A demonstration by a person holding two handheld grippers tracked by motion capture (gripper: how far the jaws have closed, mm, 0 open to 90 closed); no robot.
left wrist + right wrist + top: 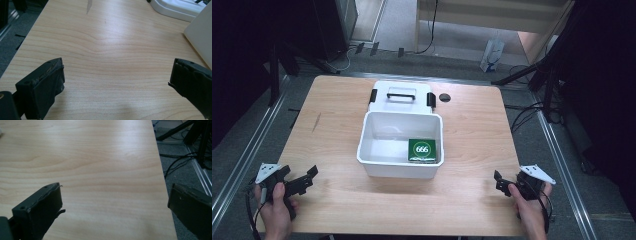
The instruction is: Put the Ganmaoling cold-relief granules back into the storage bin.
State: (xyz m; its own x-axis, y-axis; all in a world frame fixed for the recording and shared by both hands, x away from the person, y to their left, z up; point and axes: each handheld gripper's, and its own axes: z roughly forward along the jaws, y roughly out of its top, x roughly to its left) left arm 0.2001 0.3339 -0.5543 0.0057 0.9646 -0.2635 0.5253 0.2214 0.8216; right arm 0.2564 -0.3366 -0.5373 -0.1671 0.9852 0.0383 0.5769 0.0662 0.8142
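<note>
At the near left corner of the wooden desk (332,130), the left gripper (304,181) rests in the person's left hand (276,210), its jaws spread wide and empty; the left gripper view shows only bare wood grain between them, with the white box wall at the right edge of that view. A short dark scratch (316,122) marks the desk farther back on the left side.

In the middle of the desk stands an open white plastic box (400,144). Inside it, in the near right corner of the floor, lies a green card pack (422,150) with "666" in a white ring. The box's white lid (402,96), with a handle and two black latches, lies flat just behind the box, touching its far rim. A small black round disc (445,97) sits on the desk just right of the lid.

At the near right corner, the right gripper (502,181) is held by the right hand (528,207), jaws likewise wide apart with nothing in them, near the desk's right edge.
</note>
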